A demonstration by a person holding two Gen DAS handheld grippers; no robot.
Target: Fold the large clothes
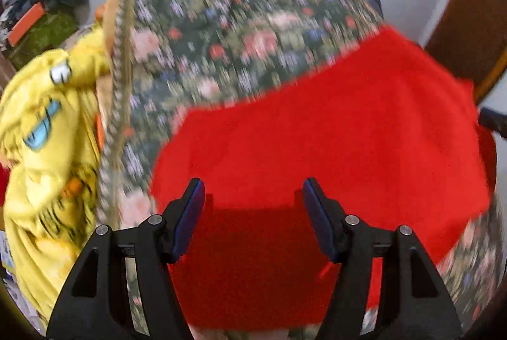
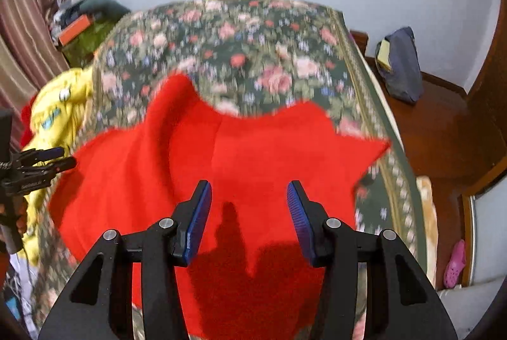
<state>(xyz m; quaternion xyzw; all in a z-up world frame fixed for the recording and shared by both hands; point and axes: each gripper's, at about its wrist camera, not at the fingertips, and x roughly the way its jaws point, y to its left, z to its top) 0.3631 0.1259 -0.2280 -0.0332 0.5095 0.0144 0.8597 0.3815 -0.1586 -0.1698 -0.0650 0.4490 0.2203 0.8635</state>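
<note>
The red garment (image 1: 317, 150) lies spread on the floral bed cover (image 1: 221, 23), filling the lower centre of both frames; soft, light and limp, it is best taken at corners or hems. Your left tongs (image 1: 253, 213) and right tongs (image 2: 248, 219) angle steeply downward above it, each parted, gripping nothing.

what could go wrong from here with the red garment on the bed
Both grippers, left and right, hover open above the red garment, holding nothing; a pinch might catch the floral bedspread underneath too. The yellow garment lies bunched at the bed's edge and may slide off.
</note>
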